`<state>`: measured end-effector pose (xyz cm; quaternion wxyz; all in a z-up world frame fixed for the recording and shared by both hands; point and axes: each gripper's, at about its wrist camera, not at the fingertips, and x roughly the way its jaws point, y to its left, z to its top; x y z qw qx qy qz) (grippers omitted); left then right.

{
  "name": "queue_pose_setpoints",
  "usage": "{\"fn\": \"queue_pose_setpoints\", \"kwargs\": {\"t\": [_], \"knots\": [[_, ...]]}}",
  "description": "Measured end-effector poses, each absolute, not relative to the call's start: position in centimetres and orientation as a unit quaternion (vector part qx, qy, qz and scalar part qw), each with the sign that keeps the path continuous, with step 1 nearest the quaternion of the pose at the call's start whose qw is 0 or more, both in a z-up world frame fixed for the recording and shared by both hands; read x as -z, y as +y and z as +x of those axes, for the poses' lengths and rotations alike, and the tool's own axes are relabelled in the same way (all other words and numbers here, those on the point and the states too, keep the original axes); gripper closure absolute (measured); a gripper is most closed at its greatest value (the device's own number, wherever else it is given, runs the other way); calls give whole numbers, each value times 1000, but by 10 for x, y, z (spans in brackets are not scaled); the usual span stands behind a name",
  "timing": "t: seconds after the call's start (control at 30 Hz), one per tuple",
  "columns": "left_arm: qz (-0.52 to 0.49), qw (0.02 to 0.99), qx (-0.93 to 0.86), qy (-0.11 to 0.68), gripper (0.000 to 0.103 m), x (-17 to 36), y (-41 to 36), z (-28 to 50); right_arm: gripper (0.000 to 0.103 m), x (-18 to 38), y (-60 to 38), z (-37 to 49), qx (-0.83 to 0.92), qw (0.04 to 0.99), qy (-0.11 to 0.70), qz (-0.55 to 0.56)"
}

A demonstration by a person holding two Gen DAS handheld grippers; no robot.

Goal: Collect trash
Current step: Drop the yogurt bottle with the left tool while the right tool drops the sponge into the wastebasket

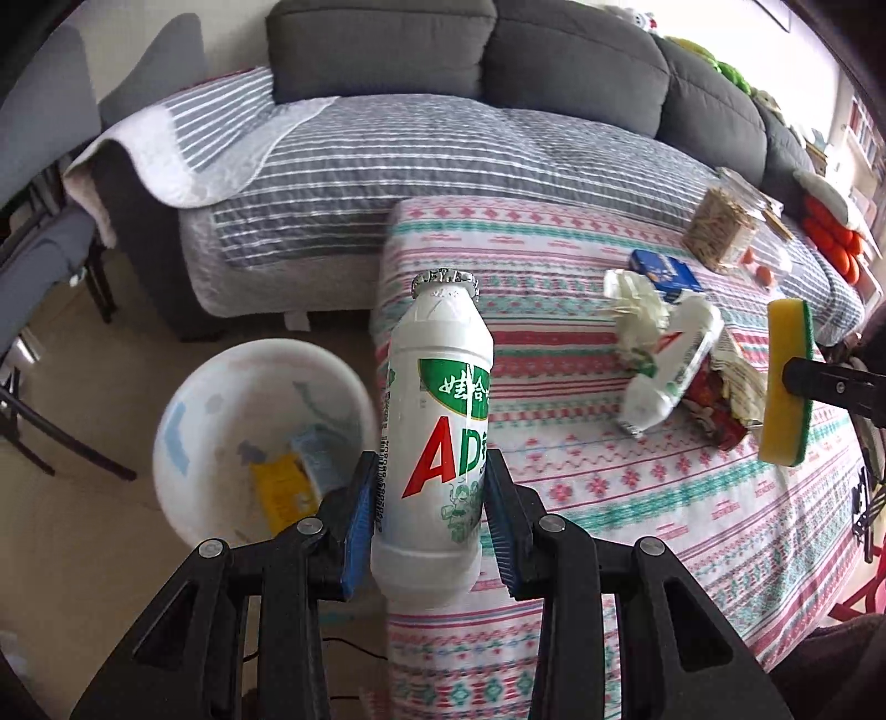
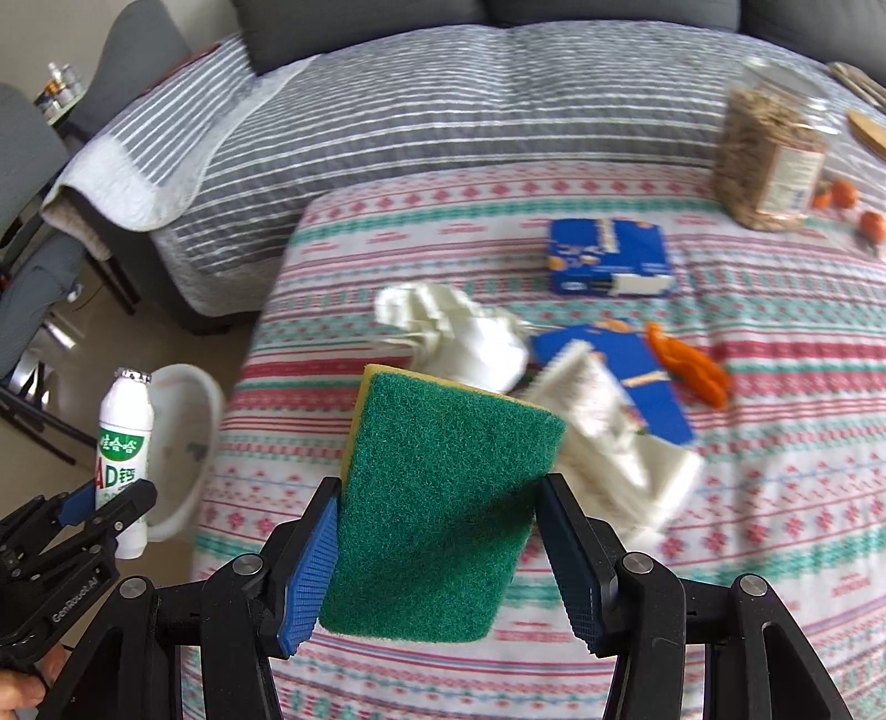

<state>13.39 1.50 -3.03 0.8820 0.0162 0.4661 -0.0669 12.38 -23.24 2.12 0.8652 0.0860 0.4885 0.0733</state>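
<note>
We pinch the white bottle (image 1: 437, 437) in our left gripper (image 1: 429, 515) beside the bin (image 1: 221, 399); our right gripper (image 2: 437, 531) squeezes the sponge (image 2: 437, 498).

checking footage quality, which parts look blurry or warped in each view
Left wrist view: the white plastic AD bottle in the left gripper is sharp, while the round white bin is smeared; fisheye bends the grey sofa. Right wrist view: the green-and-yellow sponge is crisp, the crumpled white tissue soft.
</note>
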Motion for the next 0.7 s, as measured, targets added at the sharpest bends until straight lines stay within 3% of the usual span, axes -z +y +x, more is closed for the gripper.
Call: {"fn": "queue_pose_setpoints", "kwargs": {"t": [0.63,0.7], "knots": [[-24,871,-59,488,62,56,125,163,42,18,-139,163,-133,855,497,72],[-38,858,-72,507,40,59,132,165,42,21,-134,166,-137,854,497,75]]}}
